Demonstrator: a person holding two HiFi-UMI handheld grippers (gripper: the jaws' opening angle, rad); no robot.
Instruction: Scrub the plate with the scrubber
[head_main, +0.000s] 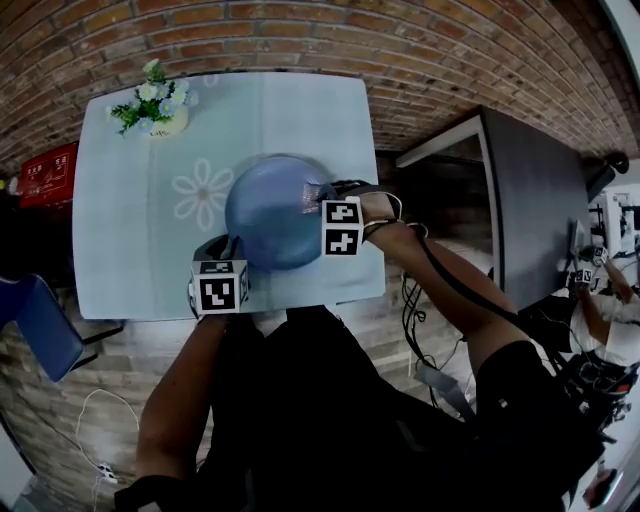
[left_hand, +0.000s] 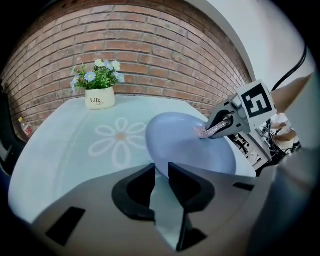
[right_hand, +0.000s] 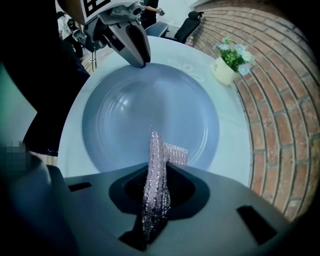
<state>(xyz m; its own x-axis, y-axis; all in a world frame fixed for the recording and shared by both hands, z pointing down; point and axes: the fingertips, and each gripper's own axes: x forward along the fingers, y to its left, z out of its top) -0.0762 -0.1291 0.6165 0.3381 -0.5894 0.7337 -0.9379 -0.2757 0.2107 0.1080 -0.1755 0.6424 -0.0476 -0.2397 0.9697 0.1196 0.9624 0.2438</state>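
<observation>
Centrally in the head view, a round blue plate (head_main: 270, 225) lies flat on a pale blue worktop (head_main: 130, 250) printed with a white flower, nearer the worktop's lower right part. The left gripper (left_hand: 161, 171) meets the plate at its lower left edge in that view; in the left gripper view its jaws stand slightly apart with the plate's near rim in the narrow gap between them, and the pads do not clearly press on it. The right gripper (right_hand: 161, 167) comes in from the plate's right side, its jaws clamped on the scrubber (right_hand: 156, 190), a glittery pinkish mesh strip that sticks up out of them. In the right gripper view the scrubber's free end is over the lower part of the plate's inside, and in the left gripper view it reaches the plate's surface just inside the right rim. A small pot of flowers (head_main: 152, 108) stands at the worktop's upper left corner, well apart from the plate, and a brick wall (head_main: 300, 40) runs across the top of the frame. A blue chair (head_main: 40, 325) shows at the lower left, beside the worktop
</observation>
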